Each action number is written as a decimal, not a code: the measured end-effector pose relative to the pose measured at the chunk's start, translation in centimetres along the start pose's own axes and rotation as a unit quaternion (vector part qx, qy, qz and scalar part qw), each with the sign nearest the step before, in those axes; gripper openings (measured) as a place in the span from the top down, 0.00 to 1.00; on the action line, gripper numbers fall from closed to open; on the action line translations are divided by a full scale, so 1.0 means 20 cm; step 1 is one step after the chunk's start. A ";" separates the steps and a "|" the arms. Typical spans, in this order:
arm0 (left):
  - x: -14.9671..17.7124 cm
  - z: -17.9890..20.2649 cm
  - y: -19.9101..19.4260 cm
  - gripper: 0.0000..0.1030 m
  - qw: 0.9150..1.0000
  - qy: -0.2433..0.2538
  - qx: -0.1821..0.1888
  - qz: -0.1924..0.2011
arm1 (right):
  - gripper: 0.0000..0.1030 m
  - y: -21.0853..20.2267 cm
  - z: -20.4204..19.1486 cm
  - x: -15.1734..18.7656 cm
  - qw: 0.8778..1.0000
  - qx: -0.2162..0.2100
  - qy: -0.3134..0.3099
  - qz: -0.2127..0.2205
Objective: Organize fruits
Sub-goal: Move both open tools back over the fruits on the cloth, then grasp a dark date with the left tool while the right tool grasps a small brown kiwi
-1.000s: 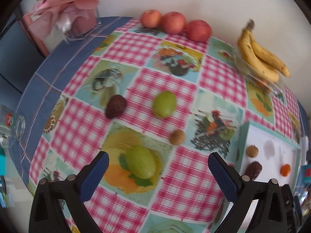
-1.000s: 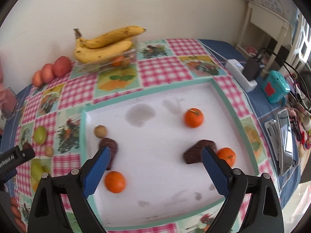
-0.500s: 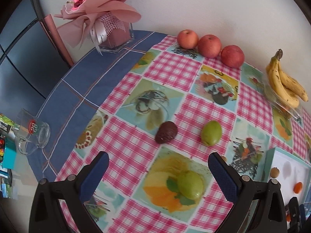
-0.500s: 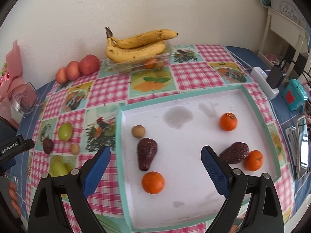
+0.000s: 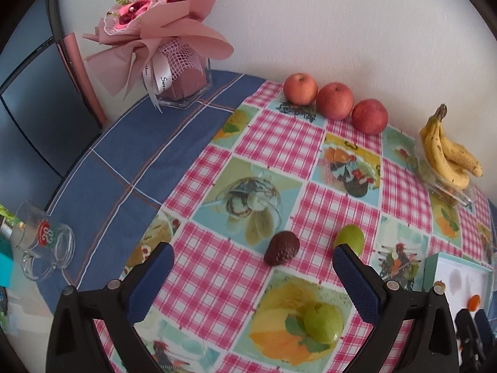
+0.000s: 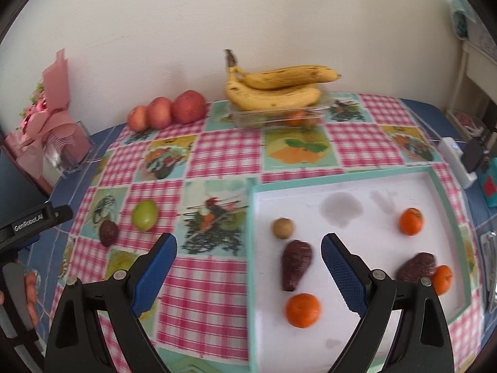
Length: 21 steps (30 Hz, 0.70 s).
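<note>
Fruits: sorting unfinished, part on the tray, part loose on the bench point(image 6: 217, 295). Tray point(image 6: 252, 248), right of centre: two dark avocados, three oranges point(image 6: 303, 310), one small brown fruit. Bananas point(image 6: 276, 88), far side, on a clear box; three apples point(image 5: 335, 101), far, against the wall. Loose at left: dark avocado point(image 5: 281, 248), green fruit point(image 5: 349, 238) just beside it, second green fruit point(image 5: 323, 323) nearer. Left gripper point(image 5: 251, 279): fingers spread, empty; over the last second its view has pulled back and swung left, bringing the avocado between the fingers, likely the next pick. Right gripper point(image 6: 248, 264): fingers spread, empty, drawn back from the tray.
</note>
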<state>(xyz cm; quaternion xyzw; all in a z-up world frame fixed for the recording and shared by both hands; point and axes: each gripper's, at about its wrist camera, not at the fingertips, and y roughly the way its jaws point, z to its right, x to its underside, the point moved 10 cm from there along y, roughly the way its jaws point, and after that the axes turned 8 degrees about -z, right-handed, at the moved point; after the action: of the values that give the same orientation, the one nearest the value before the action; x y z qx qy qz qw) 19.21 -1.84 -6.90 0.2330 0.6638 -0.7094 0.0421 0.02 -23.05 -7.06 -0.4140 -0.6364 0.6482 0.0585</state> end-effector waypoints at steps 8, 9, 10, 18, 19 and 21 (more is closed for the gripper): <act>-0.05 -0.10 0.03 0.00 0.999 -0.024 0.026 0.006 | 0.08 0.09 -0.22 -0.01 0.999 -0.031 -0.015 -0.011; -0.05 -0.10 0.04 0.00 0.999 -0.026 0.029 0.006 | 0.08 0.10 -0.24 -0.01 0.999 -0.033 -0.015 -0.012; -0.06 -0.11 0.04 0.00 0.999 -0.028 0.032 0.005 | 0.08 0.11 -0.26 -0.01 0.999 -0.036 -0.016 -0.014; -0.08 -0.13 0.07 0.00 0.999 -0.004 0.035 0.005 | 0.08 0.16 -0.42 -0.05 0.998 -0.061 -0.016 -0.016; -0.09 -0.12 0.07 0.00 0.999 0.001 0.040 0.006 | 0.09 0.17 -0.43 -0.05 0.998 -0.062 -0.015 -0.017; -0.09 -0.10 0.07 0.00 0.999 0.006 0.052 0.006 | 0.09 0.18 -0.45 -0.06 0.998 -0.062 -0.013 -0.019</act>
<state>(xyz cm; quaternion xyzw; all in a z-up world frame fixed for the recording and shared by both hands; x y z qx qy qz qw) 21.96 -0.62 -7.54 0.2427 0.6253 -0.7411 0.0301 7.91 -17.54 -8.32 -0.3959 -0.6840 0.6116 0.0366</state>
